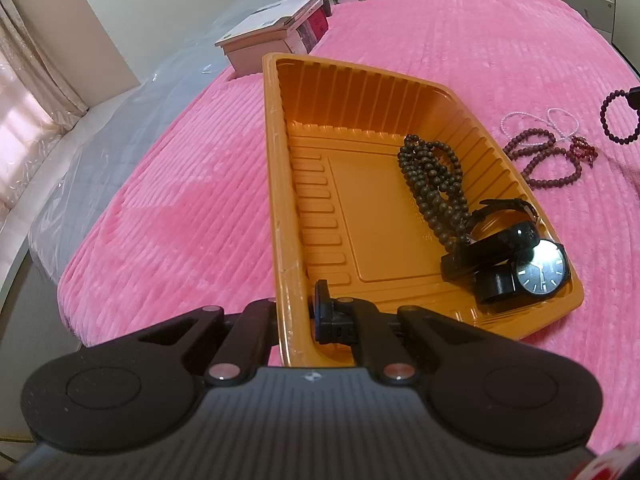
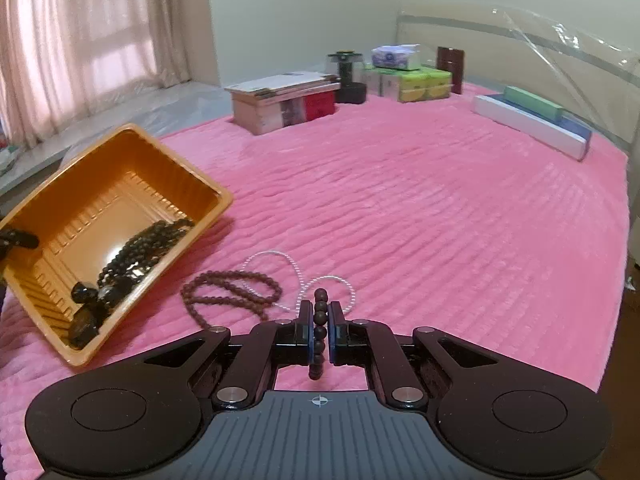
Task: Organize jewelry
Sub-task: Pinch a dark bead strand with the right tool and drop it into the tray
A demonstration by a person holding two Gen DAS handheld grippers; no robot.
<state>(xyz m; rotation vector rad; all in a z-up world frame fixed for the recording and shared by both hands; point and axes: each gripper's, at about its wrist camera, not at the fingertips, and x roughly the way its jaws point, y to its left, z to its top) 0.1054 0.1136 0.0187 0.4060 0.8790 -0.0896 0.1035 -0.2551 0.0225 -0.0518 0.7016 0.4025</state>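
Orange ribbed tray [image 1: 280,184] on pink bedspread, holding dark bead strand [image 1: 434,184] and two black watches [image 1: 520,264]. Beside it: reddish-brown bead strand [image 2: 228,292], white bead string [image 2: 288,268], small red beads [image 1: 584,150]. Dark bead bracelet [image 2: 320,320] lifted, pinched upright.

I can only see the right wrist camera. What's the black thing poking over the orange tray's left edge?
Observer: That's the left hand-held gripper, shut on the wall of the orange tray.
Operator: And the dark shiny lumps in the tray's corner?
Observer: Black wristwatches. One watch lies dial up, near the dark bead string.
Operator: Any beads I'm missing?
Observer: Yes, a small red bead bracelet lies on the pink blanket, next to the brown beads.
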